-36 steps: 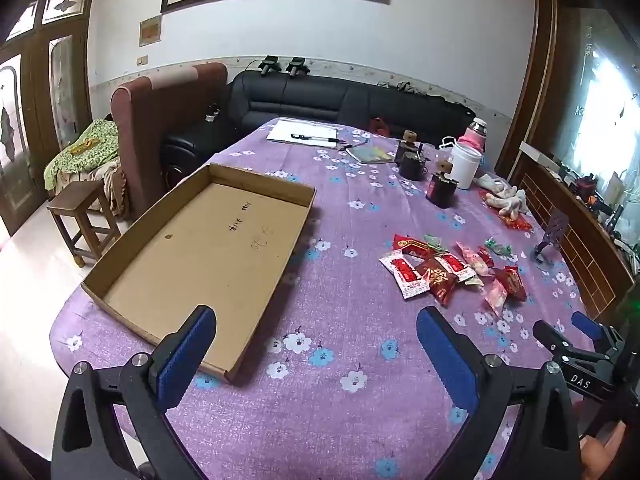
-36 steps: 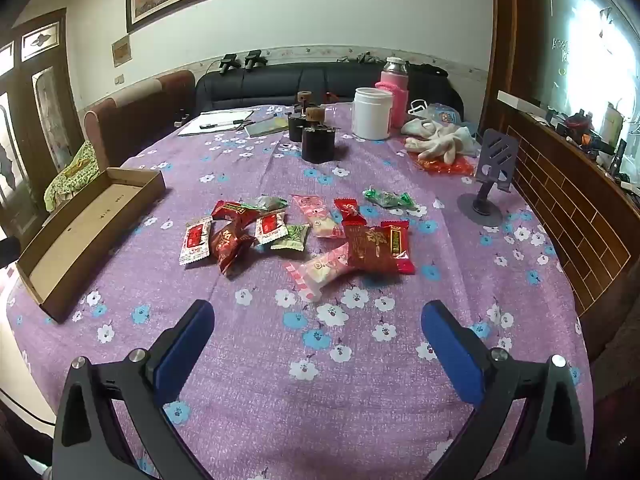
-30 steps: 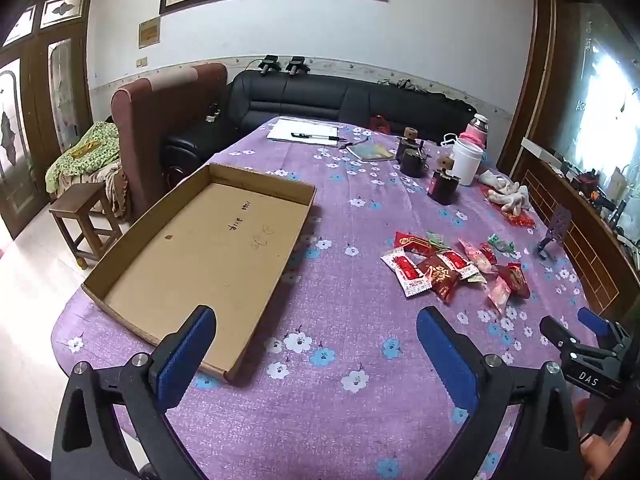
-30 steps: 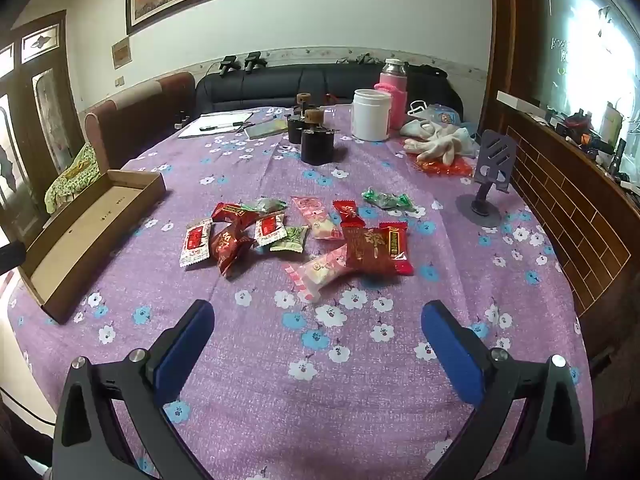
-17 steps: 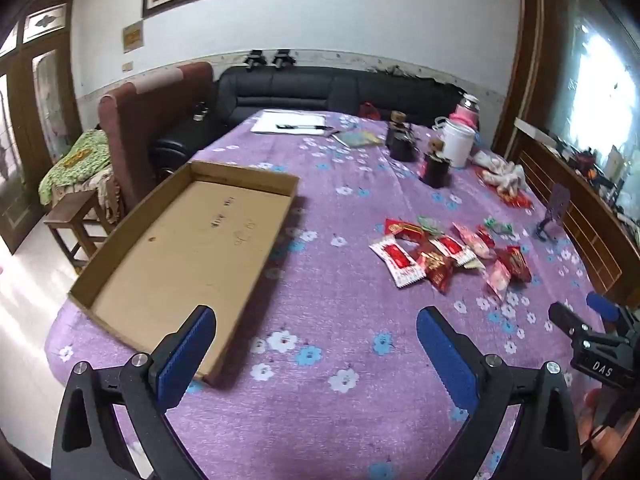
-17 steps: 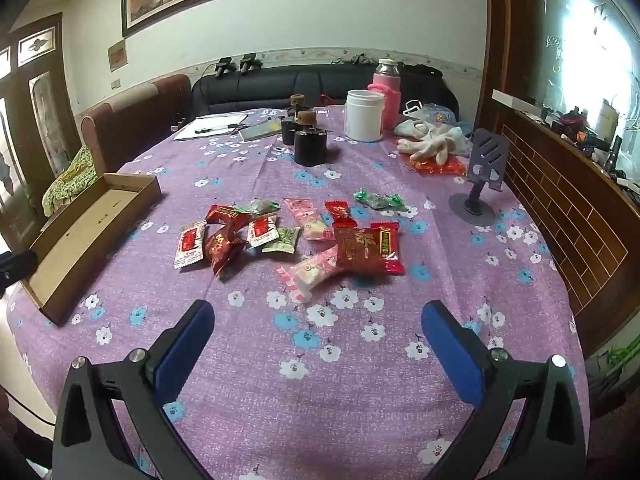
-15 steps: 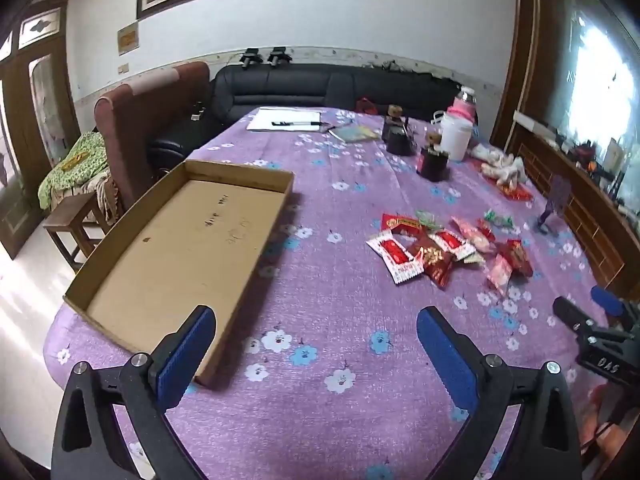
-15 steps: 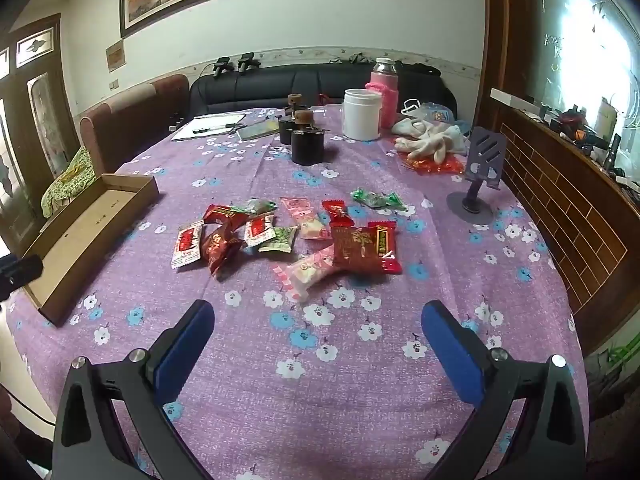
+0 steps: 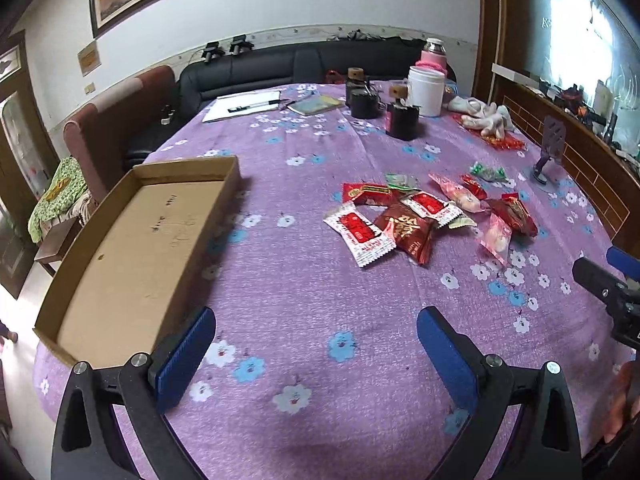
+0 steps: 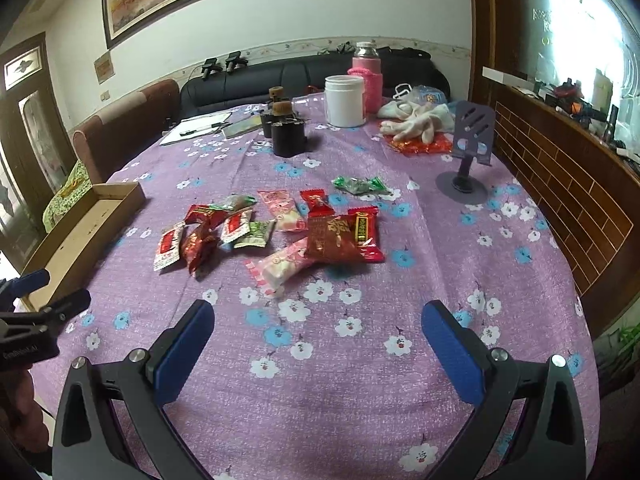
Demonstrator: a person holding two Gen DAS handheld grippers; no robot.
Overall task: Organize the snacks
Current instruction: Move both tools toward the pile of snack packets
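Just crinkly foil snack packets beside shallow rect. cardboard tray.

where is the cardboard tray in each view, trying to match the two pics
Left wrist: the cardboard tray fills the left side, just beyond the left claw.
Right wrist: same cardboard tray at the far left edge, seen narrow.
Shared landmark: the white jar at the table's far end.

A loose pile of wrapped snacks sits mid-table, mostly red, pink and green packets, some overlapping, one green candy lying apart. The shallow cardboard tray lies flat off to their left, nothing inside.
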